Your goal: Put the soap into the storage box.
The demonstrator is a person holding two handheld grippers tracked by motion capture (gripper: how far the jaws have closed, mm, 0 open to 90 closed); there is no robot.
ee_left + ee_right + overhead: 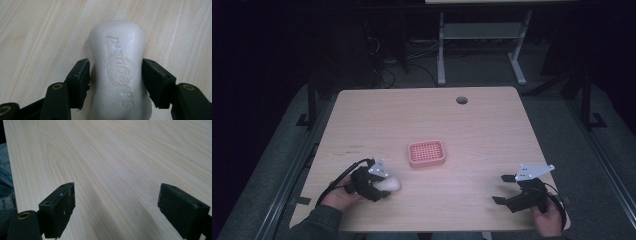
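White and waxy, the bar of soap (pixel 120 72) lies flat on the pale wood worktop (pixel 492 135) near its front left corner, embossed lettering facing up. In the left gripper view the left gripper (pixel 115 75) straddles the bar at its narrowed waist: the right pad sits against the soap's flank, while a thin dark sliver shows between the left pad and the other flank, so I cannot tell whether the pinch is complete. In the high view the left gripper (pixel 379 184) sits low over the soap (pixel 391 184), with the person's hand behind it and a black cable looping off to the left. A pink soap dish (pixel 426 153) with a gridded floor stands near the middle of the worktop, apart from the bar, farther from the person and to the right. The right gripper (pixel 503 189) hovers near the front right corner, well apart from both, its jaws spread wide with bare wood between them in the right gripper view.
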